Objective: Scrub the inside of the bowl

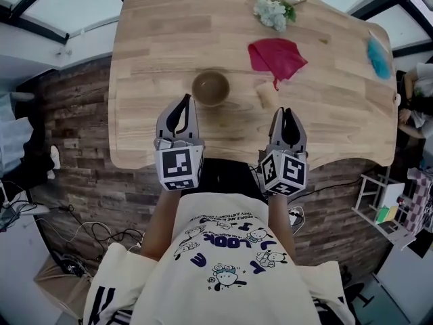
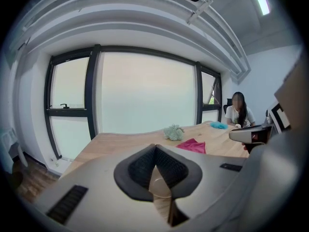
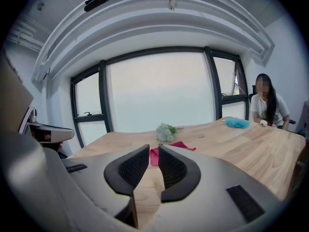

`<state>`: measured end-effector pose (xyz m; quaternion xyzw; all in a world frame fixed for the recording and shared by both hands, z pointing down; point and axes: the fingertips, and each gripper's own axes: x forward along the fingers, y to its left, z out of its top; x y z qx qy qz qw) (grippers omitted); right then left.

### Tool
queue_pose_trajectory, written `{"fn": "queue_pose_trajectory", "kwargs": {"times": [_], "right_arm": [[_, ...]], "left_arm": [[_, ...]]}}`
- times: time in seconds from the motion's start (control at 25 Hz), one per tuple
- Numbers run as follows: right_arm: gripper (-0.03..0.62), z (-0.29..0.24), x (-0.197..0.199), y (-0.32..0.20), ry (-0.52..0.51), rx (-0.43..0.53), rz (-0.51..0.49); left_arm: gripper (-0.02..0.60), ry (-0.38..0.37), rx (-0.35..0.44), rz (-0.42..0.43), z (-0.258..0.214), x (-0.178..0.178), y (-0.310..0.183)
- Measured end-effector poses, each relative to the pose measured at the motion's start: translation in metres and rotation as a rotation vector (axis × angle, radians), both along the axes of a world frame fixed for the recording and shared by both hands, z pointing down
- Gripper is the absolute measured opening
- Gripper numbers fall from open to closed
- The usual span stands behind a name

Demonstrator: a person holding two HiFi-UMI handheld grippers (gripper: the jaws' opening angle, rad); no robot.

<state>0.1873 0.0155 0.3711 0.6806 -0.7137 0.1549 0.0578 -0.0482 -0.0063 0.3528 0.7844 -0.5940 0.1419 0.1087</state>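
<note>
My left gripper (image 1: 184,101) is shut and empty, lower left of the bowl (image 1: 210,88). My right gripper (image 1: 287,112) has a thin, empty gap.

Wooden table (image 1: 169,32) on dark plank floor (image 1: 74,154), before big windows (image 2: 145,91).

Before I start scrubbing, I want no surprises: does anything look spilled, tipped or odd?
Nothing stands out. The bowl sits upright on the table, the red cloth lies loosely crumpled beyond it to the right, and nothing looks spilled.
</note>
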Motion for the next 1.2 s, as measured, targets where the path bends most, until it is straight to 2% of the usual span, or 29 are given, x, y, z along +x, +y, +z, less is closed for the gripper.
{"fn": "queue_pose_trajectory", "kwargs": {"times": [0.24,0.44,0.76,0.88,1.2], "right_arm": [[0.099,0.021,0.012,-0.031,-0.005,-0.058,-0.067],[0.161,0.048,0.01,-0.049,0.0,-0.145,-0.153],[0.166,0.08,0.007,-0.057,0.023,-0.225,-0.232],[0.199,0.092,0.005,-0.057,0.027,-0.262,-0.265],[0.218,0.118,0.005,-0.053,0.017,-0.331,-0.284]], "left_arm": [[0.031,0.0,-0.06,-0.014,0.018,0.016,-0.017],[0.031,-0.018,-0.097,-0.028,0.032,0.025,-0.03],[0.031,-0.027,-0.147,-0.063,0.05,0.032,-0.04],[0.031,-0.029,-0.163,-0.073,0.055,0.034,-0.041],[0.031,-0.042,-0.179,-0.062,0.067,0.041,-0.041]]}}
